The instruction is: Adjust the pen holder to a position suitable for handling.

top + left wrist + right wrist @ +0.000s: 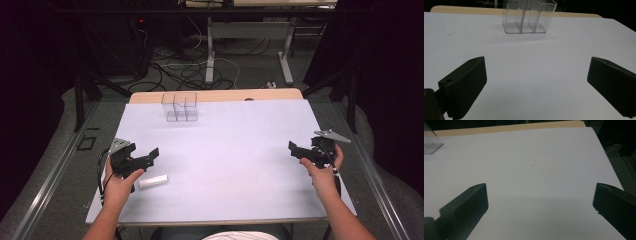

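Start of the job, by the look of it: nothing picked up yet. Left gripper (145, 159) hovers over the table (225, 165) with jaws wide and empty; the small white block (153, 181) lies flat just beside it, toward the near edge. Right gripper (299, 150) hangs well apart at the table's right side, jaws likewise wide, holding nothing. Clear divided box (180, 106) stands upright at the far edge. Likely next move: left gripper drops to straddle the block, then closes.

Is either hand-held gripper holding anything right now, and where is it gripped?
Nothing is held. The left hand-held gripper and right hand-held gripper both stand open over the table; the white stick lies untouched.
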A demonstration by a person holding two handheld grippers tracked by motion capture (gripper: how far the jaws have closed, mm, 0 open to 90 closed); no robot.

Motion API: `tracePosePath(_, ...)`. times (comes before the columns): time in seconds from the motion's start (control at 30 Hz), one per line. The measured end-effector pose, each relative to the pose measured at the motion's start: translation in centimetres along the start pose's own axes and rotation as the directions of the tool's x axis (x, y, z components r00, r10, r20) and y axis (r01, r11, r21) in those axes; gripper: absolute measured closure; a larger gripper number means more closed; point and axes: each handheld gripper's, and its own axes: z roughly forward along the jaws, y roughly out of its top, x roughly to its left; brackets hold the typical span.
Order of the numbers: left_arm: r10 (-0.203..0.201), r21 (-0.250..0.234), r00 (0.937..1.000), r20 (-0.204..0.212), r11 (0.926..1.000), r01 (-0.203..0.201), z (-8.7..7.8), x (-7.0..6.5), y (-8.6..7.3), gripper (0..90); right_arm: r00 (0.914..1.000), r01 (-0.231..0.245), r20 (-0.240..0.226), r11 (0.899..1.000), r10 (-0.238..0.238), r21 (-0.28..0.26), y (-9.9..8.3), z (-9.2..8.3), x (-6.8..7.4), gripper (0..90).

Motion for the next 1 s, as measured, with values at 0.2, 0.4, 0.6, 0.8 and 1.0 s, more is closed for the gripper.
tracePosePath(0.2,0.003,-0.029,1.0,0.002,0.9996,-0.003,-0.1,-0.7,1.0,2.6,0.9998,0.014,0.011,1.0,-0.014,0.006,0.0,-0.3,0.2,0.0)
tracePosePath(0.4,0.002,-0.037,0.9999,-0.01,0.9993,-0.002,0.0,-1.5,2.4,6.1,0.9997,-0.016,0.019,1.0,0.016,-0.006,0.0,-0.5,-0.2,0.0)
tracePosePath(0.6,-0.017,-0.063,0.9999,0.002,0.9979,0.017,0.4,-2.7,4.4,10.5,0.9992,-0.036,0.017,0.999,0.035,0.002,-0.2,-0.7,-0.4,0.0)
tracePosePath(0.8,-0.008,-0.069,1.0,0.001,0.9976,0.008,1.2,-3.9,6.7,13.1,0.9991,-0.039,0.016,0.999,0.039,0.01,-0.2,-0.7,-0.4,0.0)
tracePosePath(1.0,0.018,-0.061,0.9998,0.001,0.998,-0.018,1.9,-4.8,8.8,14.7,0.9987,-0.051,0.011,0.999,0.051,0.008,-0.3,-0.7,-0.5,0.0)
